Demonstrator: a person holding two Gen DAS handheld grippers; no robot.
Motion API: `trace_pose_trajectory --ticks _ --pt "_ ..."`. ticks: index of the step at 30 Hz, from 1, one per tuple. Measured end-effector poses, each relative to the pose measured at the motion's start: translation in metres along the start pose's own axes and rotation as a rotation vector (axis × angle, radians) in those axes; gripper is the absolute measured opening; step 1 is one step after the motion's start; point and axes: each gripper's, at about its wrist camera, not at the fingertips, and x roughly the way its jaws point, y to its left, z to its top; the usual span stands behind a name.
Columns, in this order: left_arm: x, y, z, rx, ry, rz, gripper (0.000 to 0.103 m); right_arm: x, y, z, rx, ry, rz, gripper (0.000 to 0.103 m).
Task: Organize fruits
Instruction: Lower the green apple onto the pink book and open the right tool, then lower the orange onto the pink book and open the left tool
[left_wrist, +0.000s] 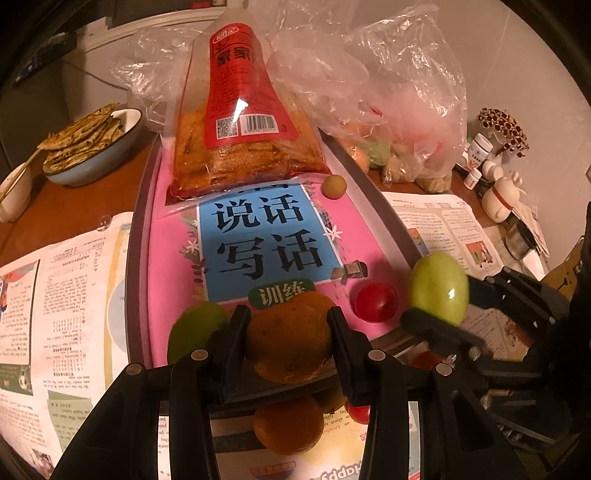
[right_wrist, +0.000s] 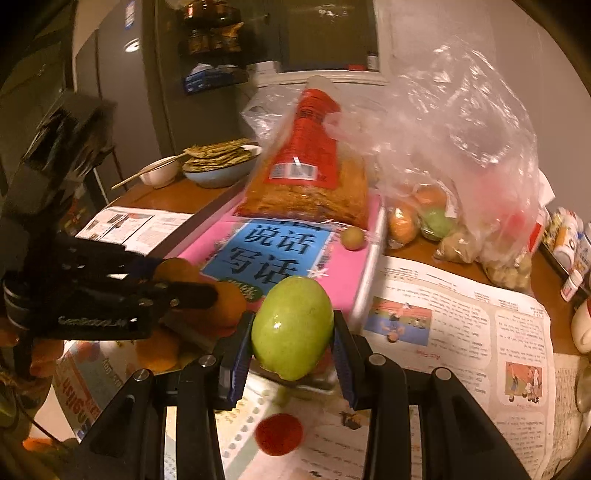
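In the left wrist view my left gripper (left_wrist: 288, 326) is shut on an orange (left_wrist: 288, 347), held just above the near edge of a pink book (left_wrist: 173, 251). Beside it are a green fruit (left_wrist: 194, 326), a red tomato (left_wrist: 376, 301) and a second orange (left_wrist: 288, 424) lower down. My right gripper (left_wrist: 439, 301) comes in from the right, shut on a green oval fruit (left_wrist: 437, 284). The right wrist view shows that green fruit (right_wrist: 291, 326) clamped by my right gripper (right_wrist: 291, 332), a tomato (right_wrist: 279, 434) below it, and my left gripper (right_wrist: 192, 286) with its orange (right_wrist: 231, 304) at the left.
A red snack bag (left_wrist: 240, 122) lies on the book's far end, with a small yellowish fruit (left_wrist: 333, 186) beside it. A clear plastic bag (right_wrist: 443, 206) with more fruit stands at right. A bowl of flatbread (left_wrist: 92, 147), newspapers (right_wrist: 461, 325) and small bottles (right_wrist: 569, 240) surround them.
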Motion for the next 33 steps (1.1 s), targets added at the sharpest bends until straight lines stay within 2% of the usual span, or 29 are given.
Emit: trace_pose_trajectory --ticks 9,16,33 --pt "-0.002 0.011 0.005 -0.022 -0.008 -0.021 0.044 0.013 0.029 0.005 -0.070 0.018 0.020 0.040" --pt "0.006 0.011 0.011 -0.018 0.009 -0.038 0.044 0.023 0.032 0.003 -0.077 0.041 0.007 0.040" --pt "0.025 0.018 0.030 -0.066 0.039 -0.068 0.045 0.014 0.032 0.000 -0.071 0.024 0.019 0.042"
